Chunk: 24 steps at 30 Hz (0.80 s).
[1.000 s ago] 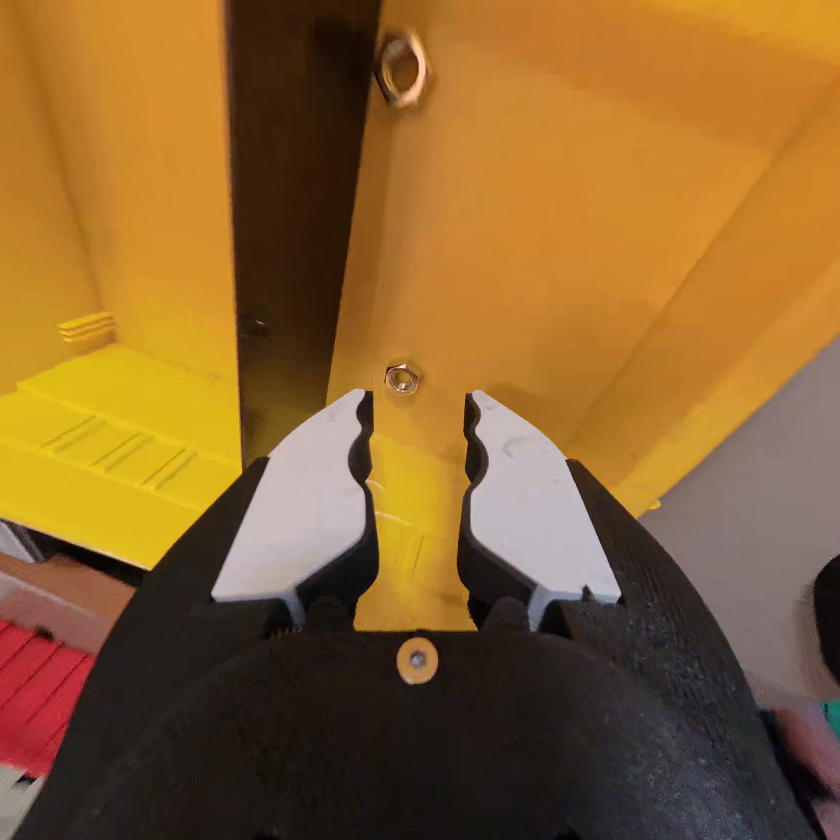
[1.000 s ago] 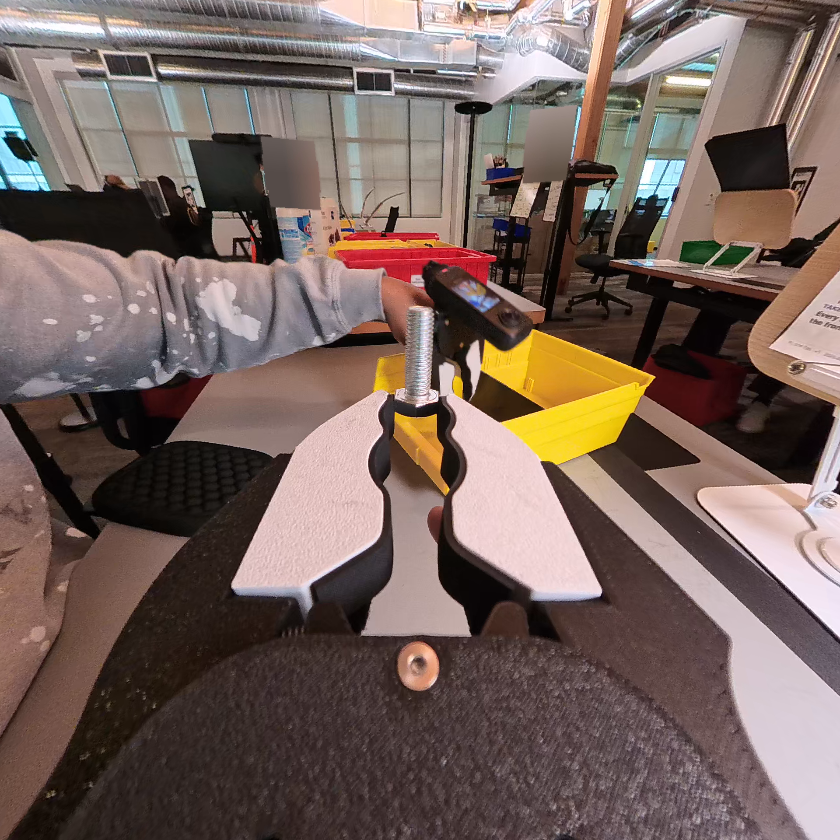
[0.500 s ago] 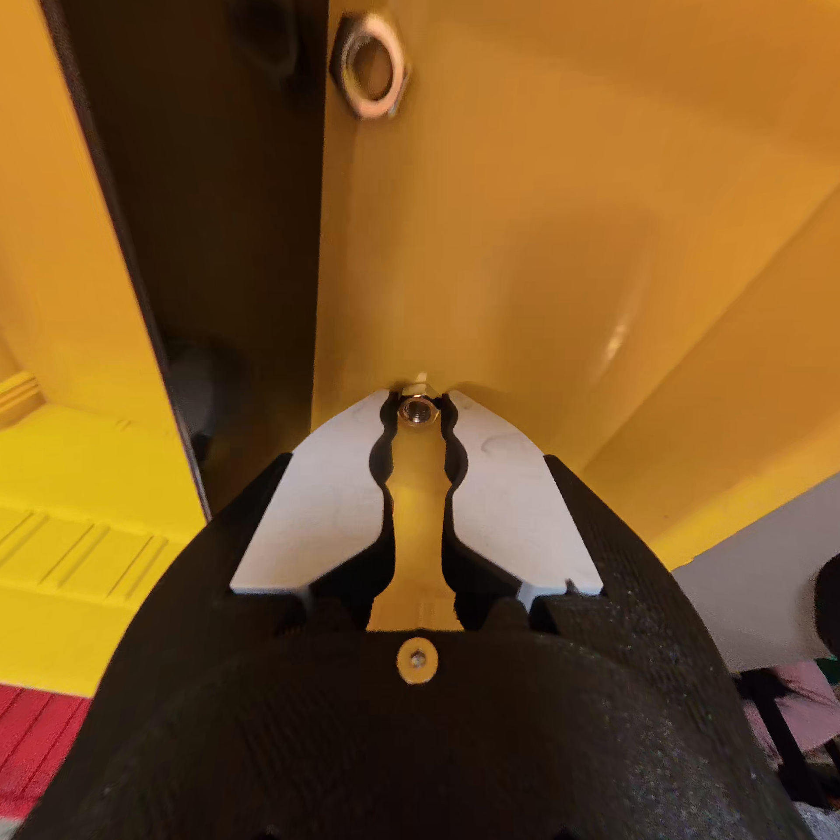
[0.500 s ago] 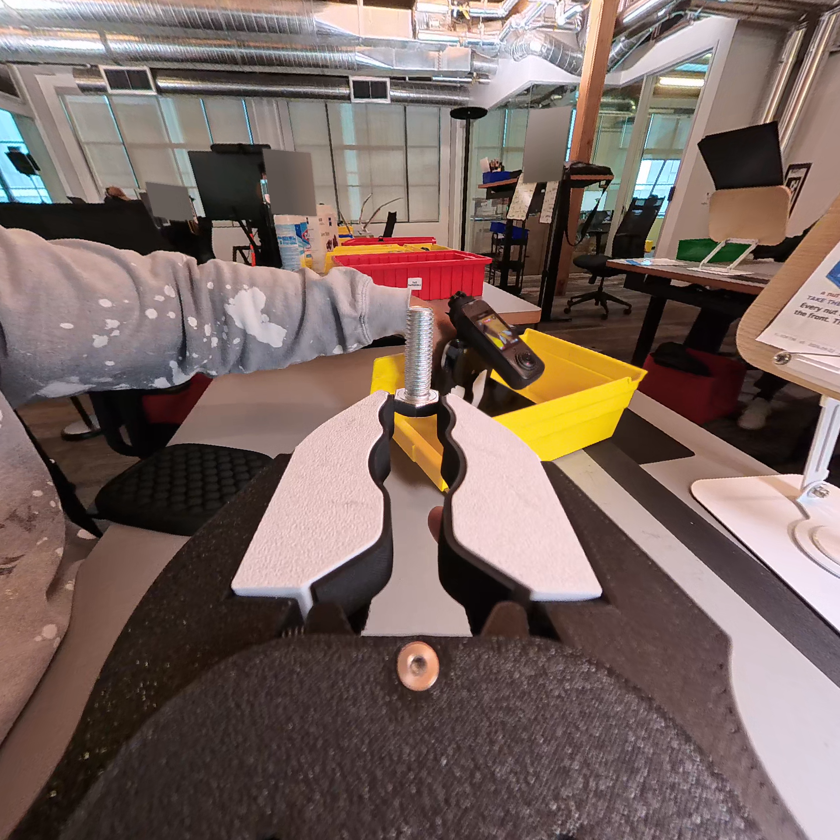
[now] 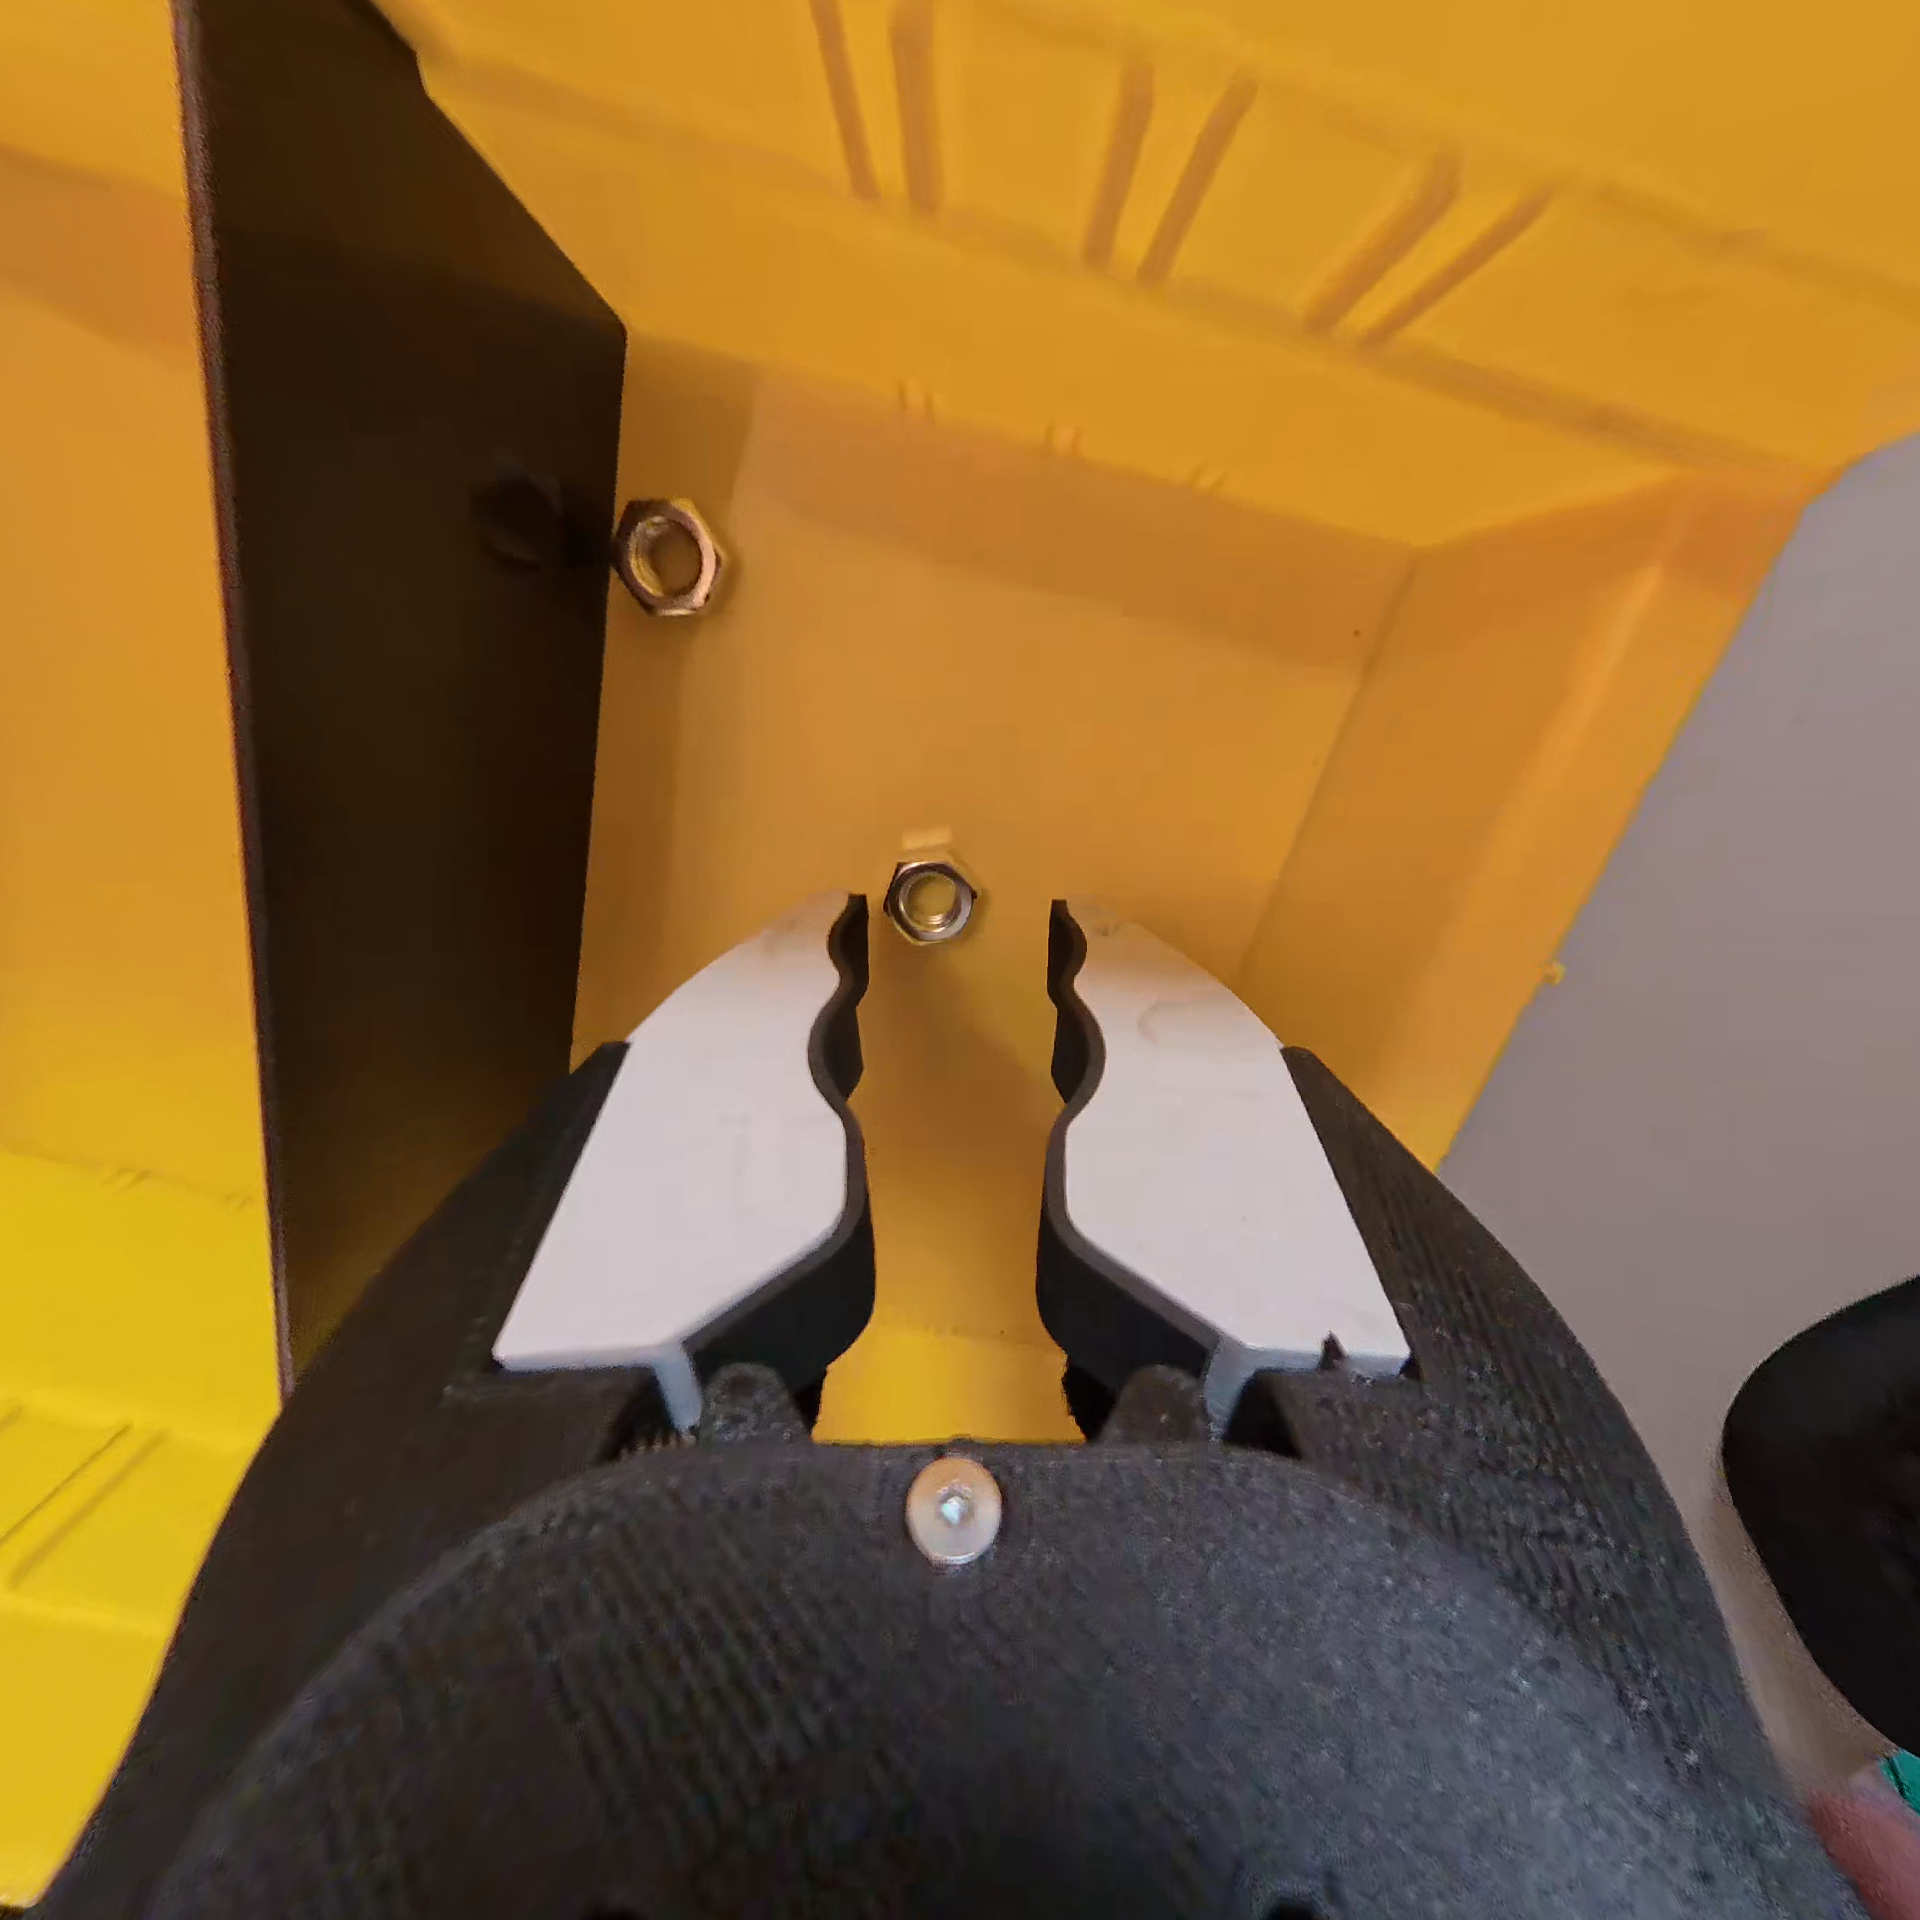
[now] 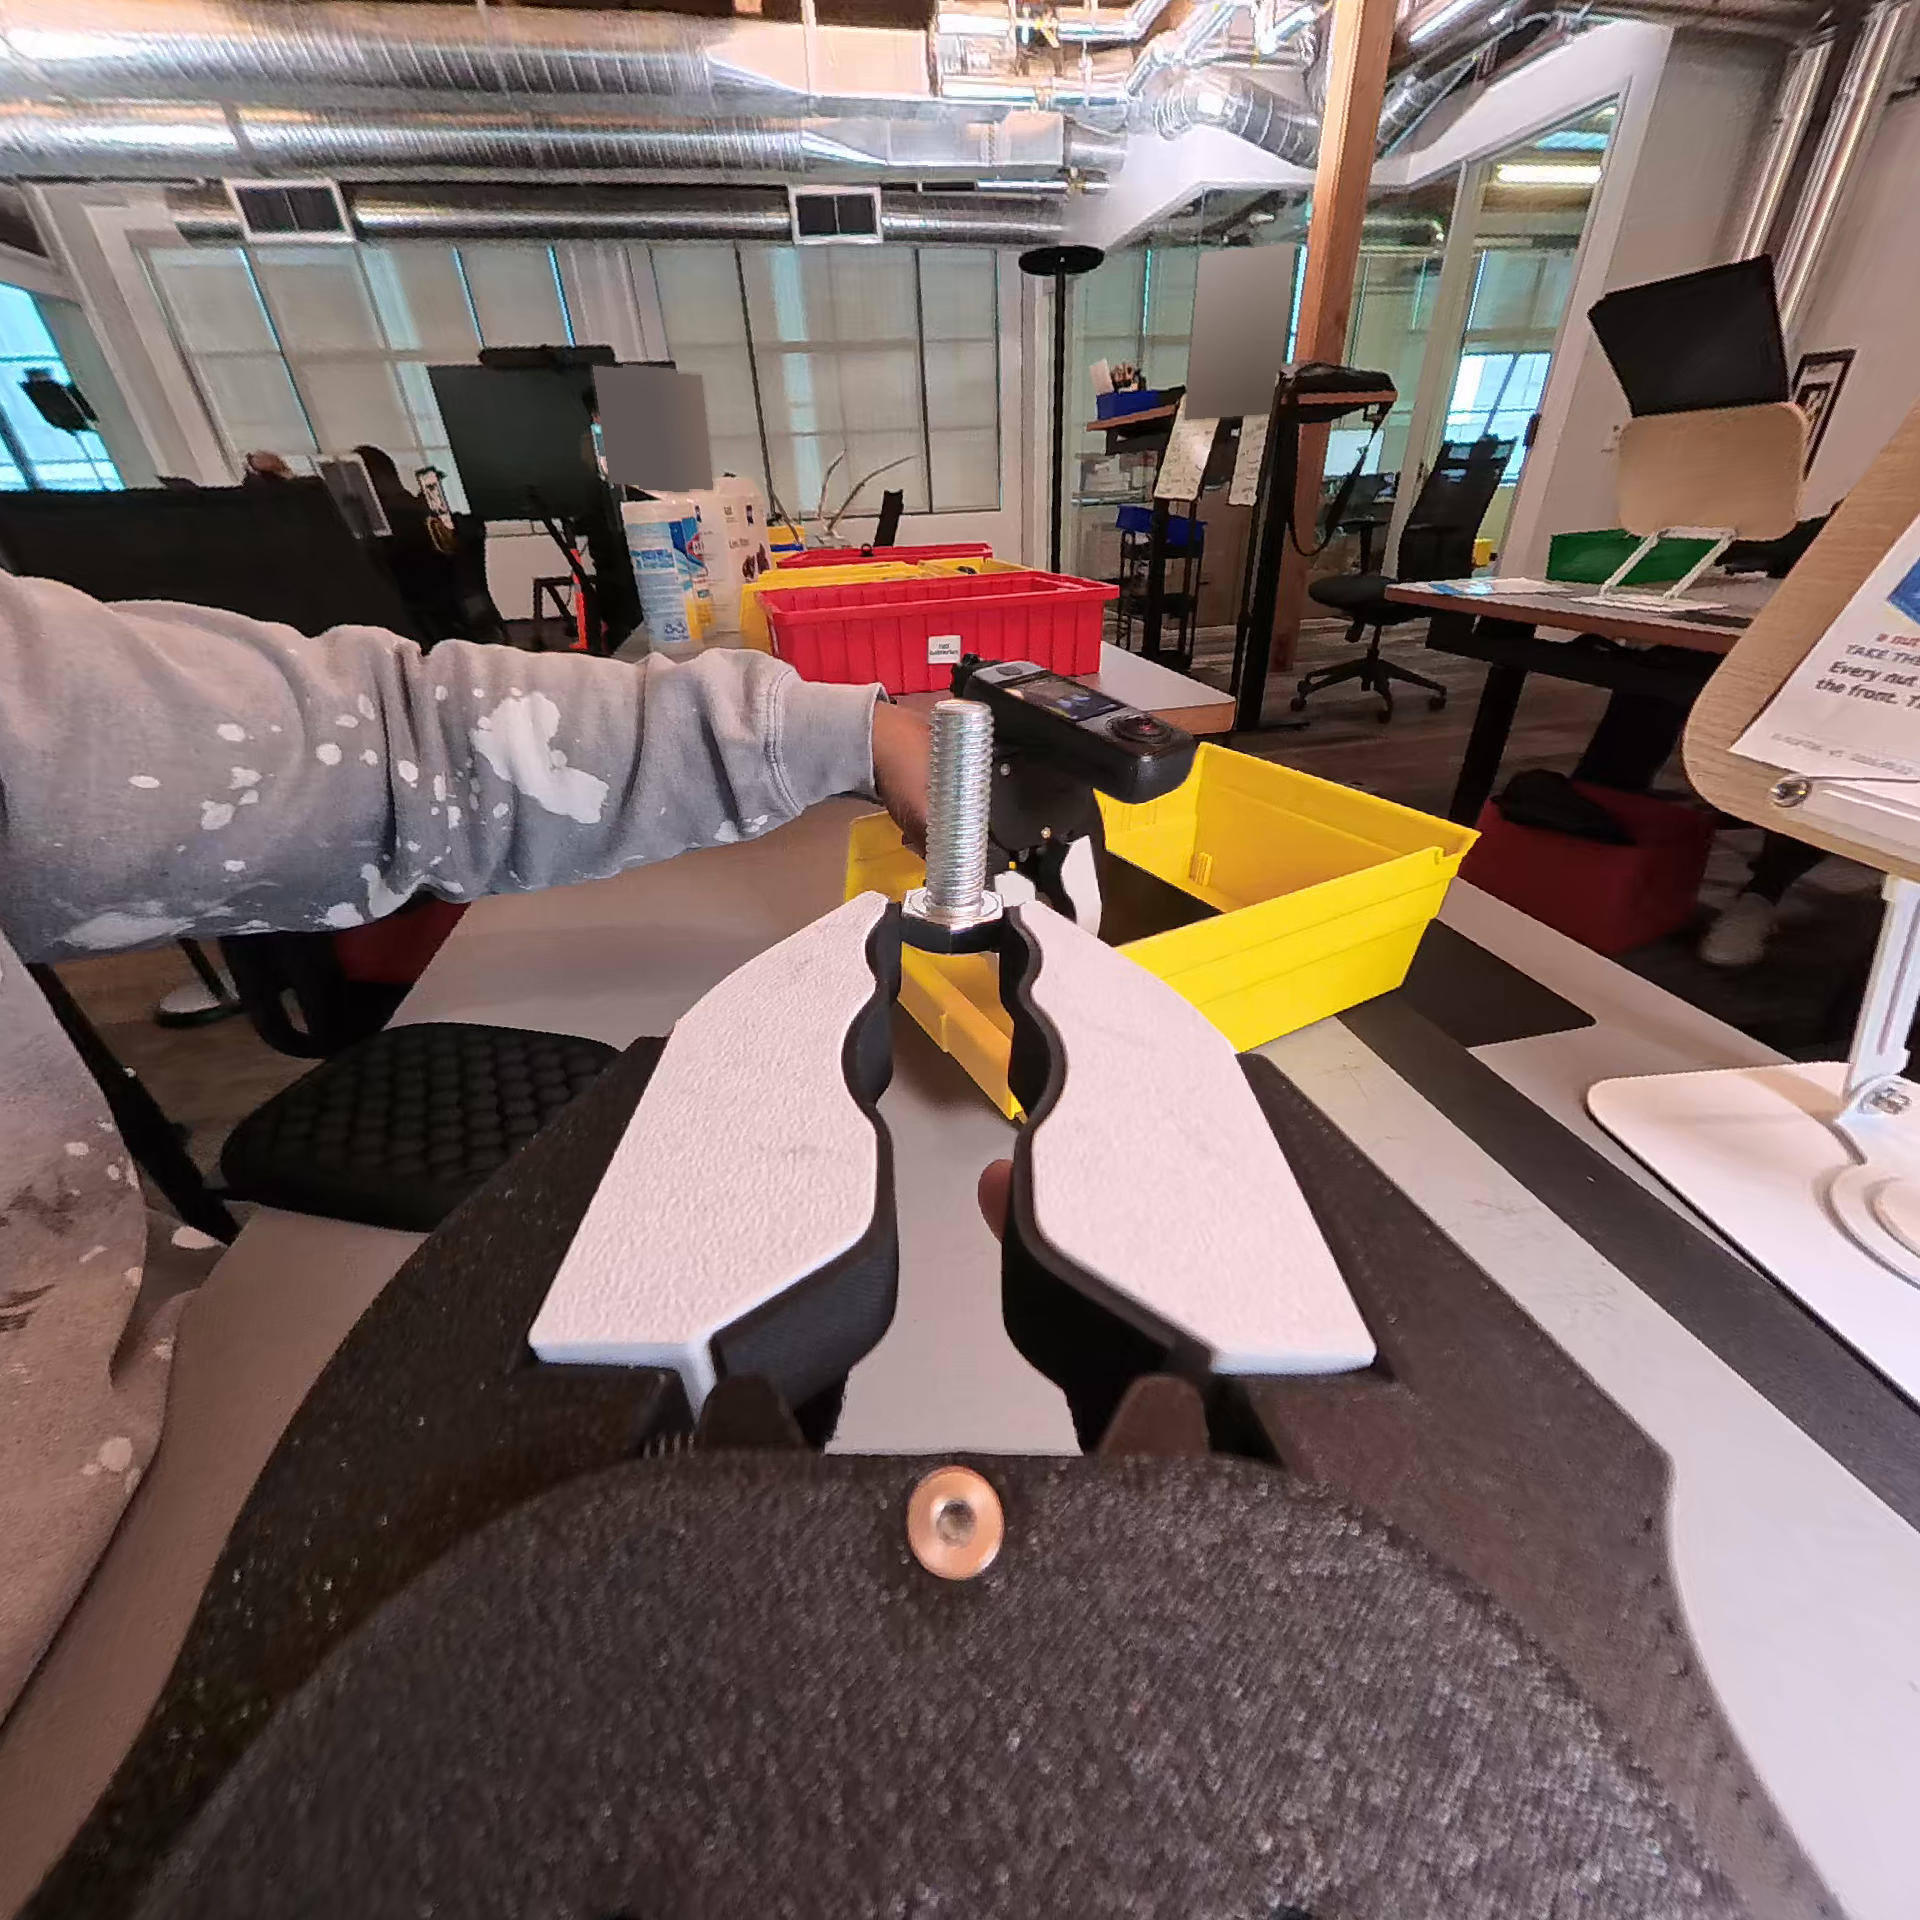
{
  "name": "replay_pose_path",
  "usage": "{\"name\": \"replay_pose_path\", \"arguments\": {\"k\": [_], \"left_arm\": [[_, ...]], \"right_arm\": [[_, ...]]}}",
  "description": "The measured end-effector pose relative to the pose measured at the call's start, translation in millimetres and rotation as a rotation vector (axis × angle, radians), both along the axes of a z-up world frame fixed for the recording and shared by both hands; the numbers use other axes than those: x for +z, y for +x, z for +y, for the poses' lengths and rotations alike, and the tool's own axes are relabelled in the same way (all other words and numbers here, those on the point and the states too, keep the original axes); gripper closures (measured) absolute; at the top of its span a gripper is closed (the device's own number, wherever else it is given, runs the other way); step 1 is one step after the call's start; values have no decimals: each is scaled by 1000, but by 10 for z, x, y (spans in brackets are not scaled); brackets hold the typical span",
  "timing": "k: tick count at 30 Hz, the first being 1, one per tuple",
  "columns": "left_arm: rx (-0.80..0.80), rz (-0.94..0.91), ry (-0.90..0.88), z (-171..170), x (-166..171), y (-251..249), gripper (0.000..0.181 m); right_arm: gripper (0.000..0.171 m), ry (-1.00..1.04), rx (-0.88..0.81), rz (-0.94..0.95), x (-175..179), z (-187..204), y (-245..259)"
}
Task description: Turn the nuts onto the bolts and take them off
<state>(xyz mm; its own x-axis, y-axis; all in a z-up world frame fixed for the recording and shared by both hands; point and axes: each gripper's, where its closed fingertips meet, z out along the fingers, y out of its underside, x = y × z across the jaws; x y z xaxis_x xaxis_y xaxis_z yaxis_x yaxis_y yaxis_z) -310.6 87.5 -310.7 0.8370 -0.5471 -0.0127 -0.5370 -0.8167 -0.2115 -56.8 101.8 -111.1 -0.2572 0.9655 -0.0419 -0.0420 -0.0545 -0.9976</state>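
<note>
In the left wrist view my left gripper point(image 5: 956, 914) is open inside a yellow bin point(image 5: 1039, 644). A small steel nut point(image 5: 930, 902) lies on the bin floor between the fingertips, nearer the left one, and neither tip grips it. A larger nut point(image 5: 670, 561) lies farther in, against a black divider point(image 5: 416, 675). In the right wrist view my right gripper point(image 6: 951, 930) is shut on the head of a threaded bolt point(image 6: 958, 800), which stands upright above the jaws. The left gripper point(image 6: 1049, 810) shows beyond it, reaching down into the yellow bin point(image 6: 1299, 914).
A person's grey spattered sleeve point(image 6: 416, 769) stretches across from the left. The bin sits on a light table point(image 6: 1558, 1351) with a black strip. A white stand base point(image 6: 1745, 1143) is at the right. Red bins point(image 6: 935, 634) stand behind, and a black chair seat point(image 6: 416, 1112) is at the left. The gap from one gripper's tips to the other's is roughly 30 centimetres.
The left gripper closed around the small nut half a second ago and has now opened; the nut lies loose between the tips. The right gripper still holds the bolt upright.
</note>
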Motion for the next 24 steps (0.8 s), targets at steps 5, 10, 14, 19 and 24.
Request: {"name": "replay_pose_path", "arguments": {"k": [5, 10, 14, 19, 24], "left_arm": [[-18, 7, -13, -1, -63, 13, 148], [-36, 20, -43, -20, -106, -12, 150], [-44, -3, -45, -37, -109, 7, 158], [-41, 9, 4, 17, -96, 9, 162], [-72, -34, 87, 59, 394, 168, 162]], "right_arm": [[153, -2, 1, -1, -8, -8, -2], [153, -4, -2, 5, 6, 8, 19], [153, -11, -7, 8, 5, 36, 27], [153, -10, -4, 1, -16, 26, 17], [153, 5, -7, -14, -37, 15, 15]]}}
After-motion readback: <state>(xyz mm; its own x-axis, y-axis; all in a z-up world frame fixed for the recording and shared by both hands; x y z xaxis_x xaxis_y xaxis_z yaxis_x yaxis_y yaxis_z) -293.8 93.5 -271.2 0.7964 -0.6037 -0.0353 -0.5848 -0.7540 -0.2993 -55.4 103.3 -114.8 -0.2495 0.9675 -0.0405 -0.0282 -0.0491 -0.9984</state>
